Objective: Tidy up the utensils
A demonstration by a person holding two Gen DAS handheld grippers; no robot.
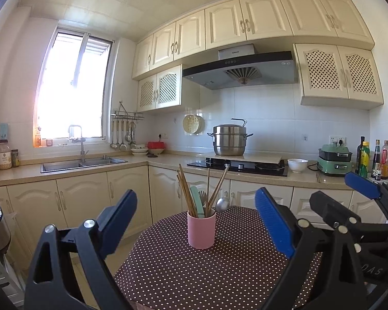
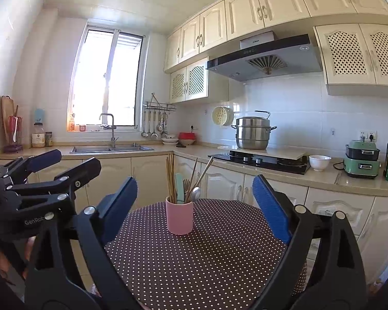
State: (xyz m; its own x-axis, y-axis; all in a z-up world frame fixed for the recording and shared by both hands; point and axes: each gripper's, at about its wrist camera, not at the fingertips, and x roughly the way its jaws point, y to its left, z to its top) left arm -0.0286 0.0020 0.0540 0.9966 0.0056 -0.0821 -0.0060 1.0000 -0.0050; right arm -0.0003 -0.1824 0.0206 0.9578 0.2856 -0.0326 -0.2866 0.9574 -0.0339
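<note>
— Nearest to each lens are its own blue-padded fingers. What does the left gripper (image 1: 196,215) show?

— Two fingers spread wide apart, nothing between them, held level above the near edge of one round dotted table (image 1: 219,271). The right gripper (image 2: 195,201) is the same: fingers well apart, empty, pointing forward over the table.

— Are they close to each other?

— Side by side. The left wrist view catches the right gripper's black frame at its right edge, and the right wrist view catches the left one at its left edge.

— And the utensils, how many?

— One pink cup (image 1: 201,230) stands upright on the table, ahead of both grippers and untouched. Inside: a bundle of wooden chopsticks (image 1: 185,193) leaning left, too overlapped to count, plus two more sticks leaning right, one pale green handle (image 1: 197,201), one fork (image 1: 203,196) and one metal spoon (image 1: 222,204) with its bowl up.

— Anything lying loose on the table?

— Only the cup stands there.
</note>
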